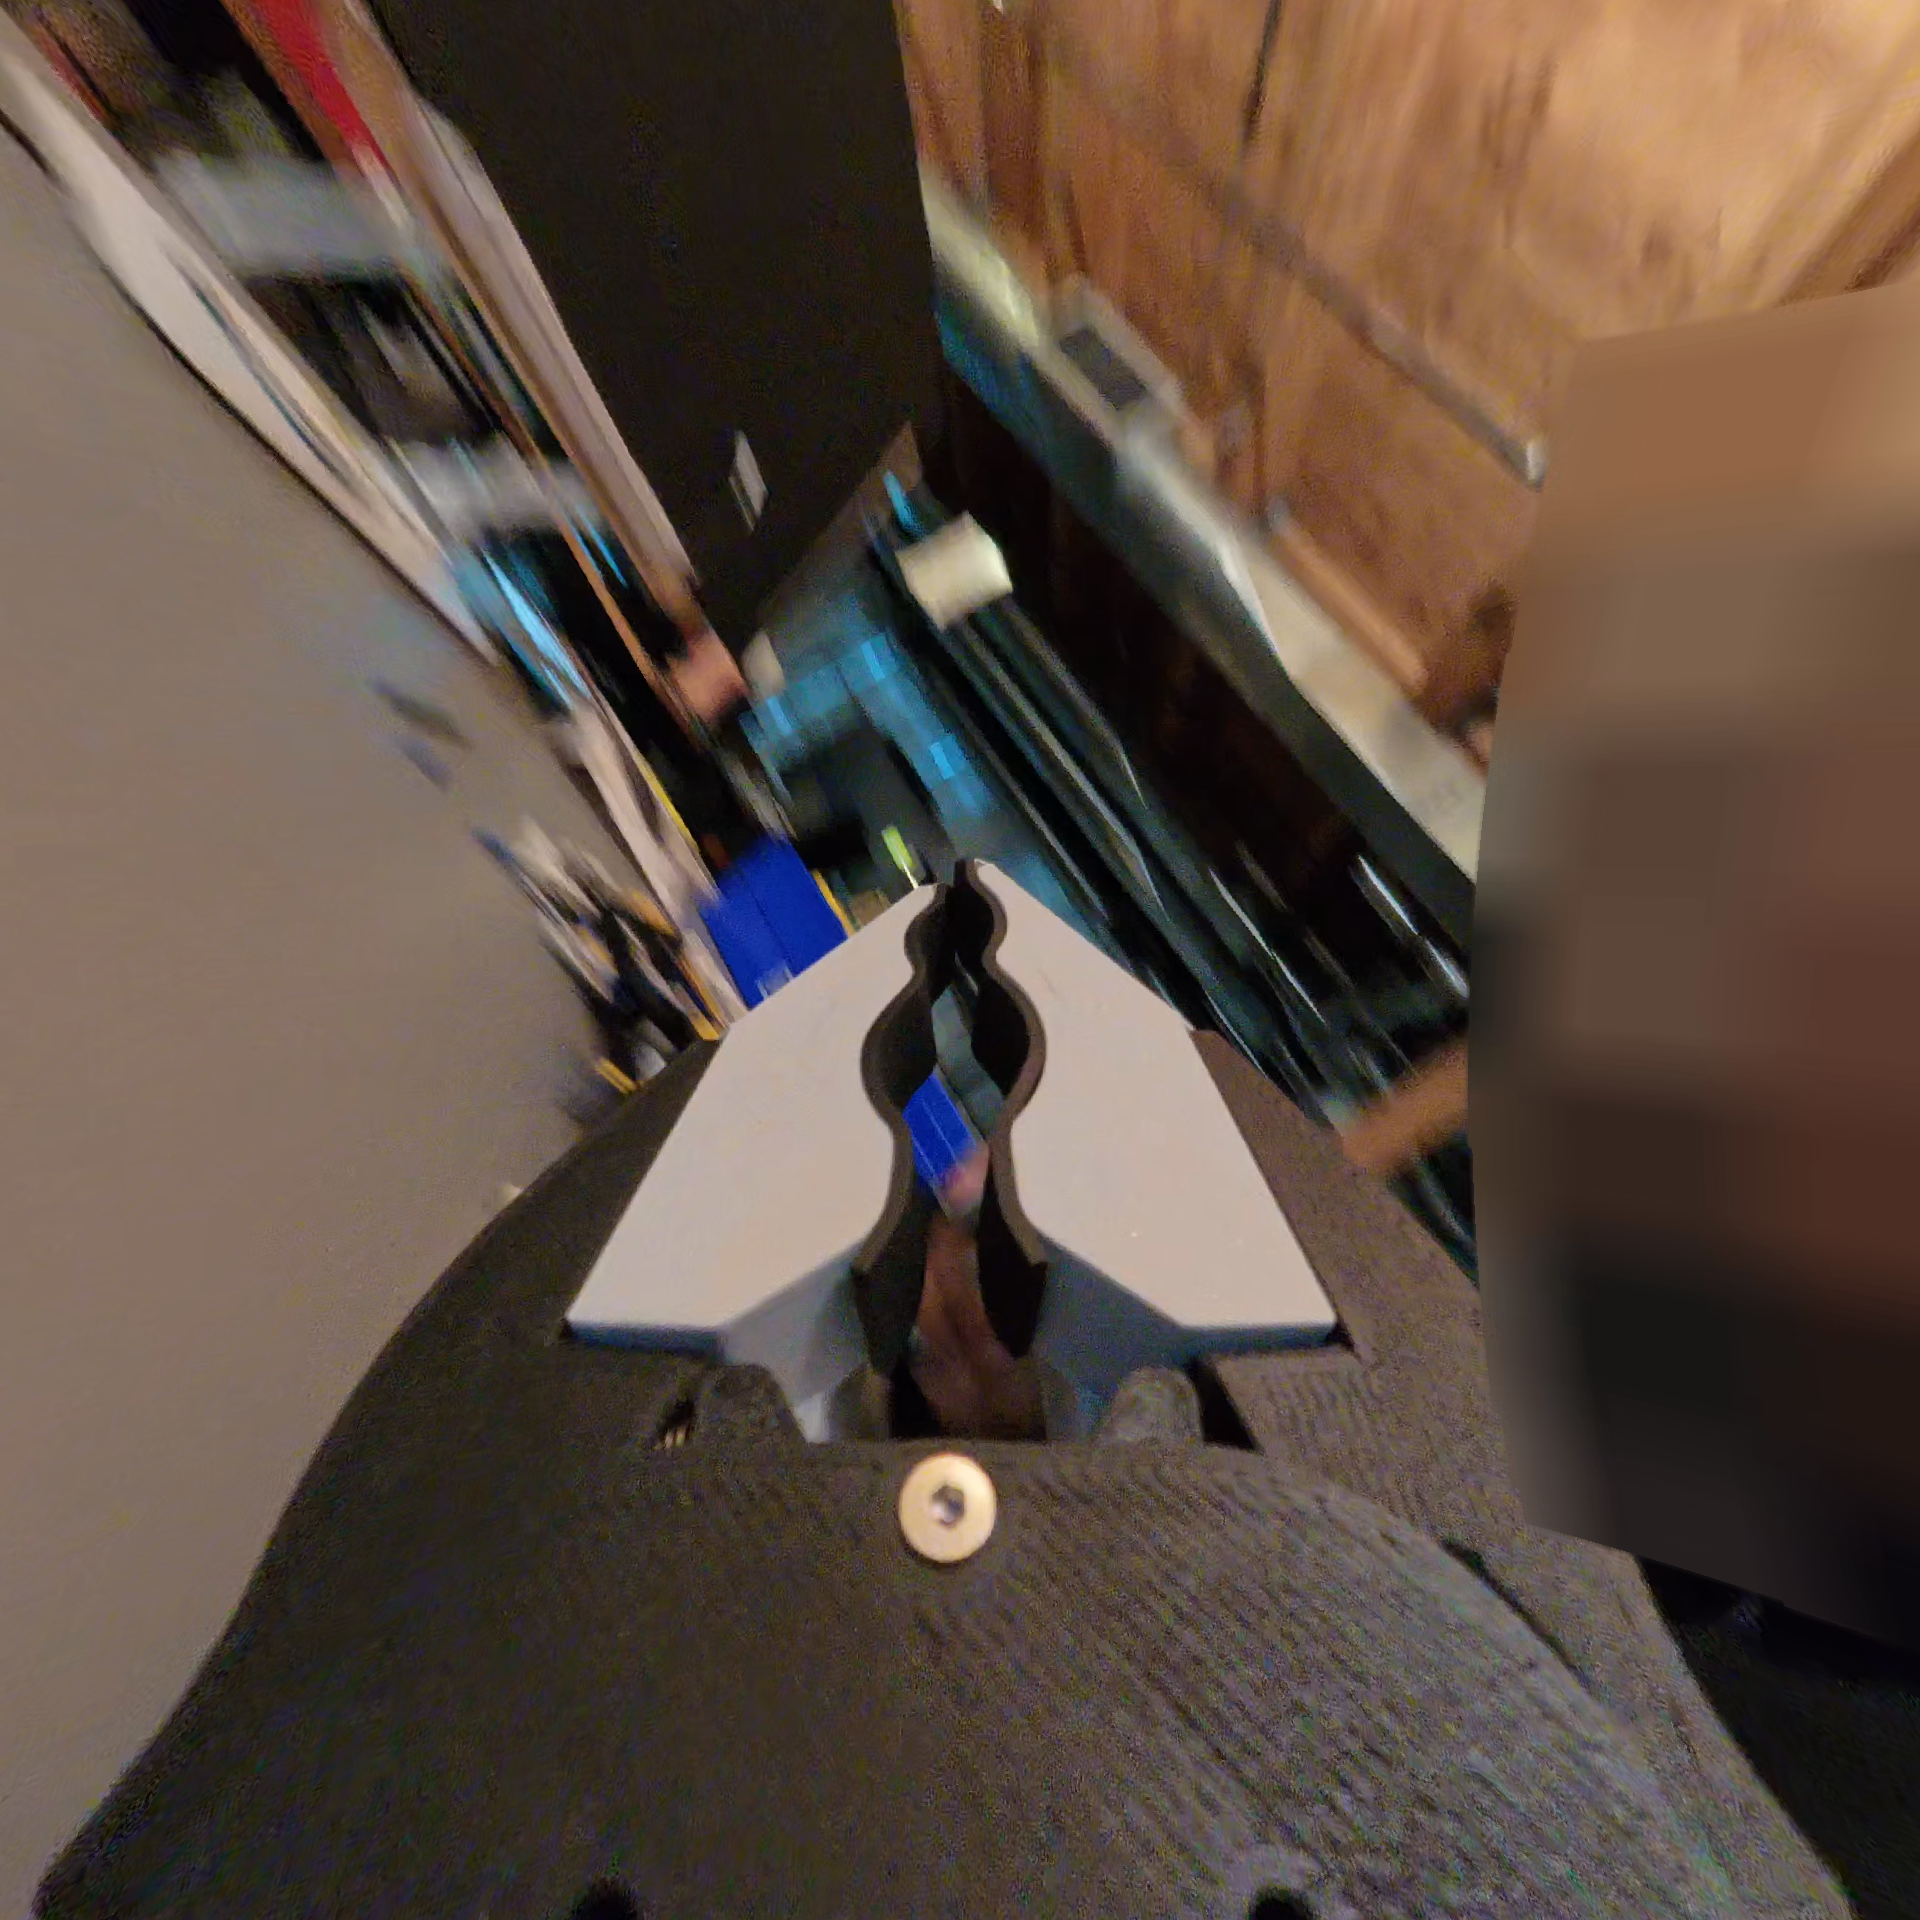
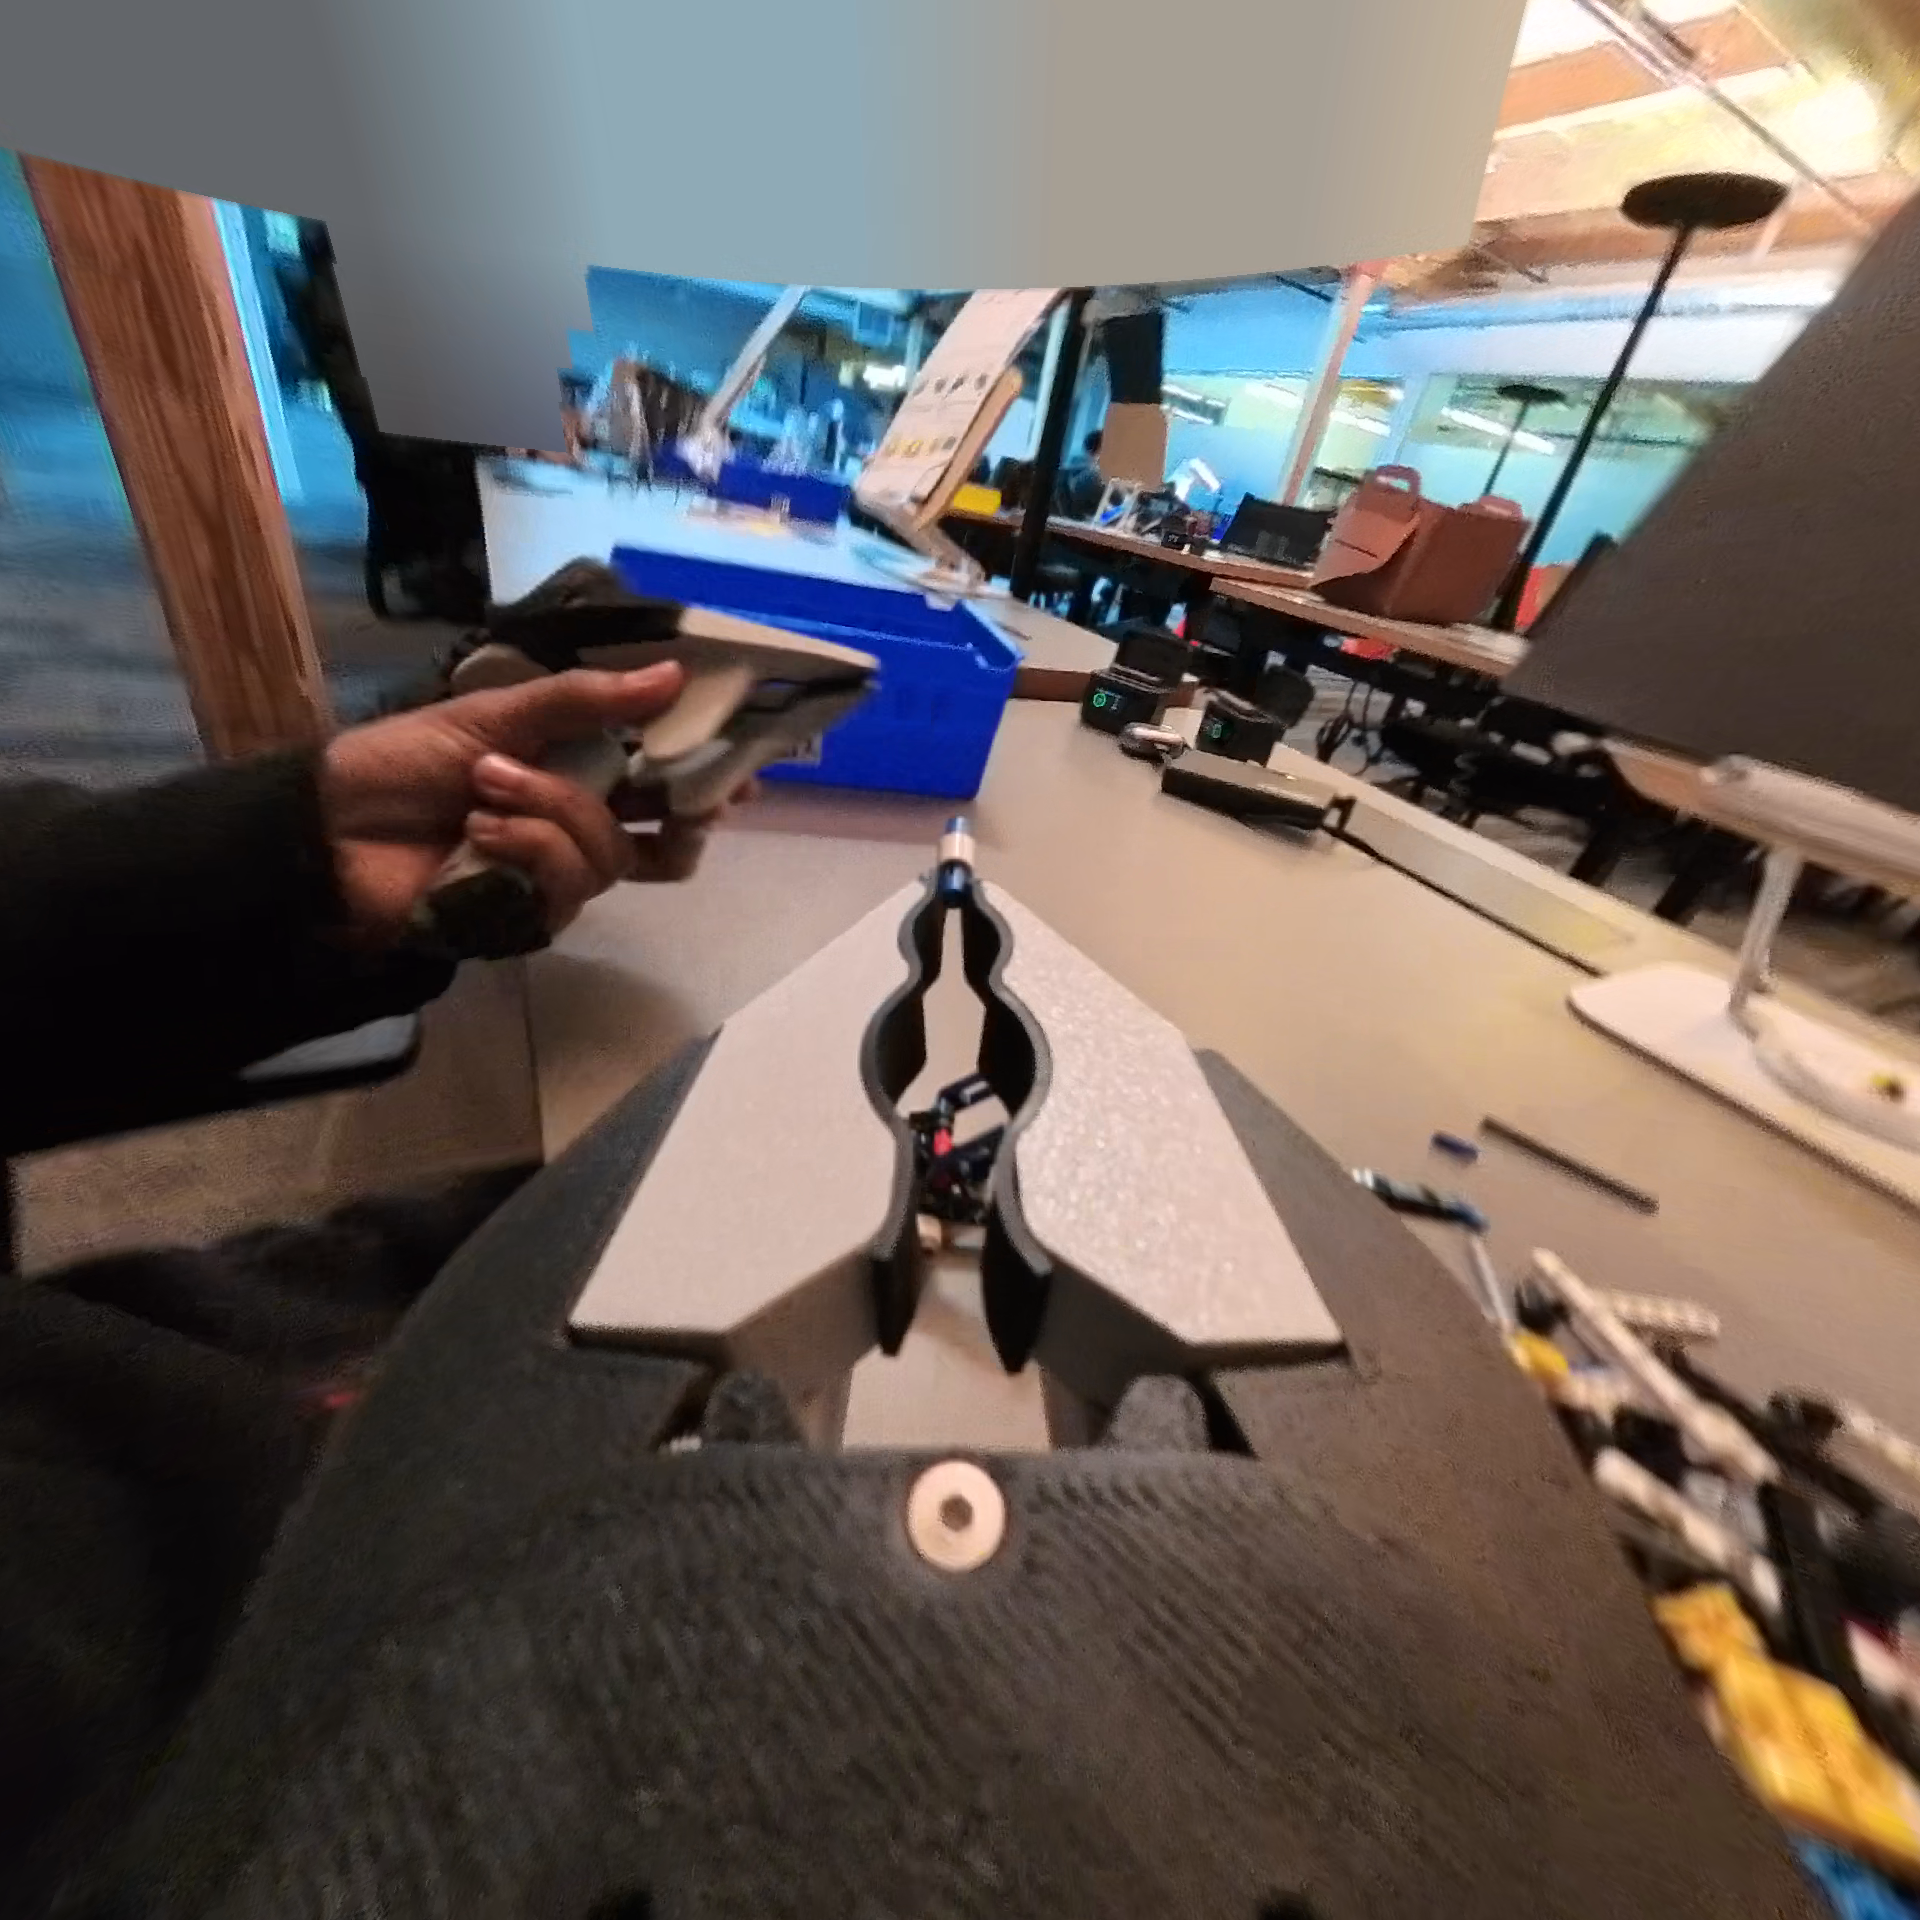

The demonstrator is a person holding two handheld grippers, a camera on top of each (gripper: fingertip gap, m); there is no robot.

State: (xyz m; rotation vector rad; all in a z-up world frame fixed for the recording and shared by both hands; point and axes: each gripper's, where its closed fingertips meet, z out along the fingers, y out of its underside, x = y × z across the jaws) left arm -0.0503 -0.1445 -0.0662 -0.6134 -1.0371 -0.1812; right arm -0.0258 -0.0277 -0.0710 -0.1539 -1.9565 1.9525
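Only in the right wrist view is the grey counter [image 2: 1299, 966] seen sharply: the right tool [image 2: 954, 896] is clamped on a small blue-and-white pin [image 2: 954, 868] jutting past its tips. The left tool [image 1: 961, 883], tilted and blurred in its own view, is closed on nothing. A blue bin [image 2: 894, 686] stands beyond the hand [image 2: 488, 790]; loose plastic parts [image 2: 1662, 1403] lie right.

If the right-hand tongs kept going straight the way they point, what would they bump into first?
The right tongs, shut on a small blue-and-white pin, point across bare grey table. The way looks free; the blue bin sits slightly left of that line, though depth is hard to judge.
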